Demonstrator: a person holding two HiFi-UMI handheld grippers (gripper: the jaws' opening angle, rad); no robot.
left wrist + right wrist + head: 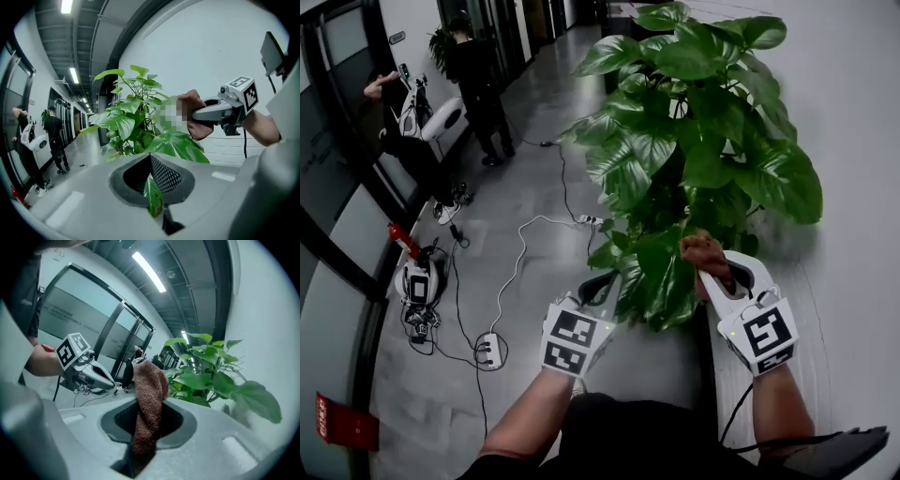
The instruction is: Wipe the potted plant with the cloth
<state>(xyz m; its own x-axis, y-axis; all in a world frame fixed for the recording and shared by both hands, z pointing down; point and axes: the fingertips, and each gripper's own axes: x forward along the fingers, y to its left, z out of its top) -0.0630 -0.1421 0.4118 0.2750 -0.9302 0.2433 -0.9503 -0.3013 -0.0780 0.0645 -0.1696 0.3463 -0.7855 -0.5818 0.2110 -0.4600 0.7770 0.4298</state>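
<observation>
Over on my far left the polished floor carries white cables and a power strip, well apart from the work, and a person stands far down the corridor.

My left gripper has its jaws pressed together on a leaf at the near, lower edge of the plant. In the left gripper view the blade stands upright in the dark throat between the jaws, narrow, glossy and thin. I judge that hold is there to steady the leaf and stretch it, so that it takes a wipe without folding away. It is soft, bendable stuff, so the pinch should be light or the blade will crease or tear.

The plant itself is a dense mound of broad, heart-shaped, waxy green leaves on slim stems. Its pot is hidden under the foliage, so I cannot tell its shape.

On the right, my right gripper is clamped on the cloth, a reddish-brown knit with a coarse, nubbly weave, bunched into a twisted wad that sticks up past the jaw tips. It sits at the lower leaves, just beside the held one; whether it touches a leaf I cannot tell. The wad leads so that fabric, not hard plastic, meets the leaf.

Behind everything runs a plain, matte pale wall.
</observation>
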